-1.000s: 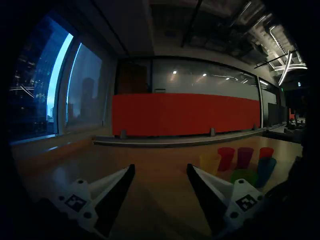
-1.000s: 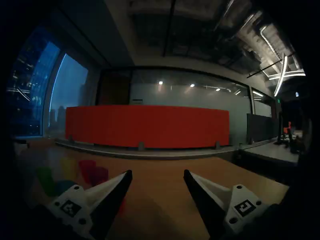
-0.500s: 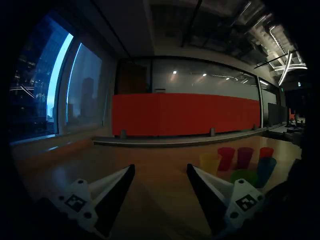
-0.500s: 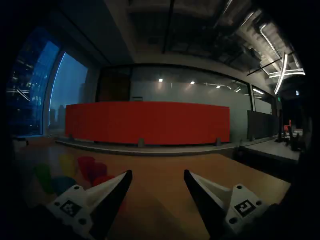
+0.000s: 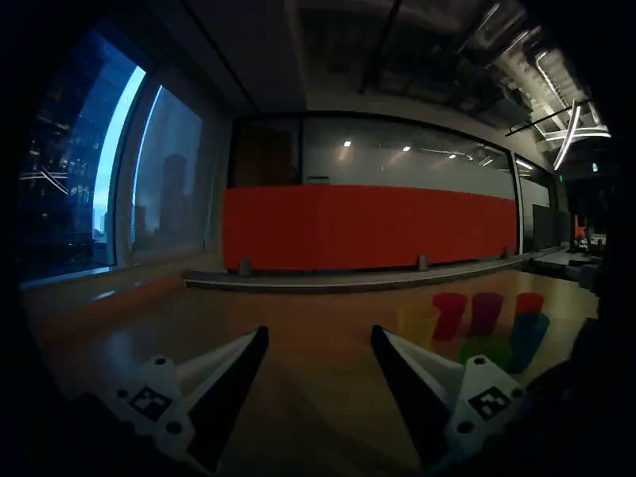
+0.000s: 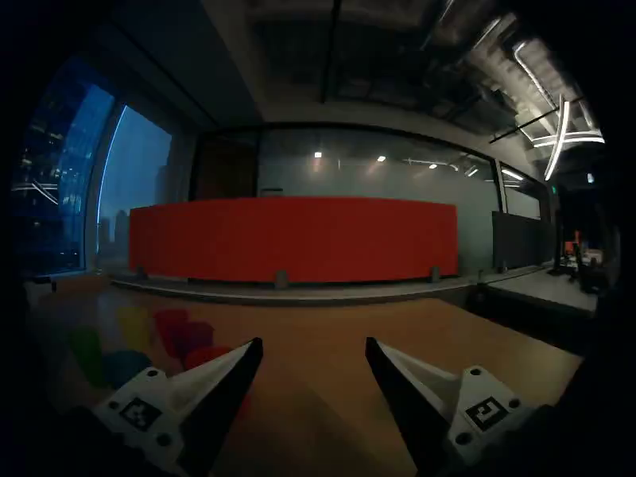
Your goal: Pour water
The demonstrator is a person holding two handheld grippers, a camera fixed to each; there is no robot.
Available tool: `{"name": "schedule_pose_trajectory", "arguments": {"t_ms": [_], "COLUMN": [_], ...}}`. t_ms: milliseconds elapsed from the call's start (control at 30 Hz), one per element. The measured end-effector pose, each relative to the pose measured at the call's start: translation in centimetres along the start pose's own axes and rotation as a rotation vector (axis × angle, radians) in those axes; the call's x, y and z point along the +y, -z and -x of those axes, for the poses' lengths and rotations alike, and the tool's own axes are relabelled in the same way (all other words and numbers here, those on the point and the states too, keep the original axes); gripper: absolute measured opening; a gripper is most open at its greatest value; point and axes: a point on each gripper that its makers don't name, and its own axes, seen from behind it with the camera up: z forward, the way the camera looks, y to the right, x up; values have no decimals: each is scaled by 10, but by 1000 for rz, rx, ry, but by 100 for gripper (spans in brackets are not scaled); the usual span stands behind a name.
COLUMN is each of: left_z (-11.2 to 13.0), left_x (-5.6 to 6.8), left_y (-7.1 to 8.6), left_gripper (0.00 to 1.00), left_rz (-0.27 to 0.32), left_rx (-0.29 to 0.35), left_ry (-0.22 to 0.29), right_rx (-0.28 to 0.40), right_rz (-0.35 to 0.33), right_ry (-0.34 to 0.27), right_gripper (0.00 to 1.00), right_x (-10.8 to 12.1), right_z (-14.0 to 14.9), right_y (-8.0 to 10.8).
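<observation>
Both of your tools are empty. The left gripper (image 5: pixel 318 329) has its fingers spread wide with only bare wood between them. The right gripper (image 6: pixel 312 340) is spread just as wide and grips nothing.

Under both runs the wooden counter (image 5: pixel 238 310), with open room straight ahead of each pair of fingers.

The relation that matters is sideways. The coloured plastic cups (image 5: pixel 486 312) stand bunched together between your two hands. In the left gripper view they sit to the right of the fingers, and the green cup (image 5: pixel 485 350) is just beyond the right fingertip. In the right gripper view they sit to the left, with a red cup (image 6: pixel 208 355) partly tucked behind the left finger.

Either hand looks about equally near, so each must swing inward to reach them. The cups appear to stand upright, long axis vertical, so a level side approach should suit. In this dim light I cannot tell which cup, if any, holds water. They crowd each other, so a wide entry risks knocking a neighbour.

Farther off, a low rail (image 5: pixel 350 278) marks the counter's far edge. Behind it is a red partition panel (image 5: pixel 366 226), and tall windows (image 5: pixel 103 183) are off to the left.
</observation>
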Motion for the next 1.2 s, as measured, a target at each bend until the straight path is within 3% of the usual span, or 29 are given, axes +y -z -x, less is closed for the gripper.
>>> {"name": "schedule_pose_trajectory", "arguments": {"t_ms": [1200], "left_z": [1], "left_x": [0], "left_y": [0], "left_gripper": [96], "left_rz": [0], "left_rx": [0], "left_ry": [0], "right_rx": [-3], "right_rz": [-12], "right_ry": [0], "right_gripper": [100], "right_x": [-2], "right_z": [1], "right_y": [1]}}
